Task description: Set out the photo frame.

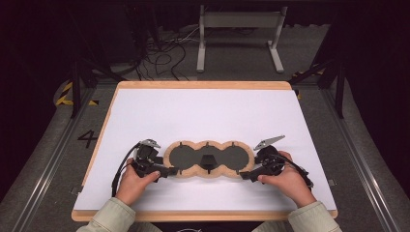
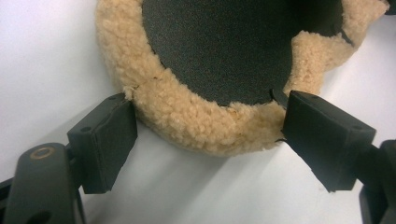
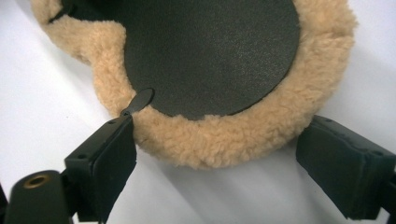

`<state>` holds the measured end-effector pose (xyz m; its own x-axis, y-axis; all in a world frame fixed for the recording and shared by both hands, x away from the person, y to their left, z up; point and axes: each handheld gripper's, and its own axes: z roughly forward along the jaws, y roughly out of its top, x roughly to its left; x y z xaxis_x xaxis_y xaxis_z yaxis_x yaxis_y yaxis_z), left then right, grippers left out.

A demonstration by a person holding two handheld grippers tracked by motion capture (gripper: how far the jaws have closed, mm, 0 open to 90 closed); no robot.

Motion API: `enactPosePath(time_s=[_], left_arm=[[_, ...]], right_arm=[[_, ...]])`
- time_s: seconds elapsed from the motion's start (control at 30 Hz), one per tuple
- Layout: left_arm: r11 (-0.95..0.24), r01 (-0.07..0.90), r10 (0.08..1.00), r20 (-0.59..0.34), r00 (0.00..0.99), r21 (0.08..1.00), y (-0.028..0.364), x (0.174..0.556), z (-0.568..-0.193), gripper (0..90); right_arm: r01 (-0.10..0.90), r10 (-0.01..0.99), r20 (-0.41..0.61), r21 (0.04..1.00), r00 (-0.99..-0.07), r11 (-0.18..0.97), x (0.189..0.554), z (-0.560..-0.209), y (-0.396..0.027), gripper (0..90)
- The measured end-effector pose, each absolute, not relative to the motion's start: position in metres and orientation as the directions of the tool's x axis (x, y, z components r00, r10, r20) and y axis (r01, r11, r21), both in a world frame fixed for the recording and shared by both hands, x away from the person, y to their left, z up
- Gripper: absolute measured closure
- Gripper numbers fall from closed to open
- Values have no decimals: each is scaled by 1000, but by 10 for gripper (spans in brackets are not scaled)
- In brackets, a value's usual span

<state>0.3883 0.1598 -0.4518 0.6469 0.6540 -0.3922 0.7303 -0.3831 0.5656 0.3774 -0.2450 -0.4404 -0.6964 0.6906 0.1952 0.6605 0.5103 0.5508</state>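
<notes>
A white-topped desk (image 1: 208, 111) carries a flat, three-lobed pad (image 1: 208, 158), dark in the middle and rimmed in tan fleece, lying with its long axis straight across from one hand to the other. Each hand sits at one end of it, equally near. The left gripper (image 1: 170, 170) has its fingers (image 2: 109, 140) spread wide around the left lobe's fleece edge, which lies directly ahead between them; they bracket it without squeezing. The right gripper (image 1: 245, 175) is likewise released, its fingers (image 3: 105, 161) straddling the right lobe's rim. Closing inward at both ends looks like the next move.
</notes>
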Motion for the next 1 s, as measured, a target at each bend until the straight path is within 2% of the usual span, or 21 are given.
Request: enactPosePath(time_s=[0.33, 0.73, 0.8, 1.0], left_arm=[[-370, 744, 667, -398, 629, 557, 160, 389, -451, 229], [-351, 754, 687, -395, 610, 555, 159, 388, -448, 267], [-358, 738, 695, -365, 620, 571, 160, 388, -447, 283], [-326, 726, 706, -355, 613, 606, 163, 384, -440, 334]], right_arm=[[675, 697, 174, 492, -695, 550, 379, -435, -239, 151], [702, 713, 196, 473, -674, 533, 380, -431, -238, 169], [702, 715, 200, 486, -670, 521, 380, -430, -240, 189], [694, 726, 197, 530, -659, 487, 376, -420, -244, 254]])
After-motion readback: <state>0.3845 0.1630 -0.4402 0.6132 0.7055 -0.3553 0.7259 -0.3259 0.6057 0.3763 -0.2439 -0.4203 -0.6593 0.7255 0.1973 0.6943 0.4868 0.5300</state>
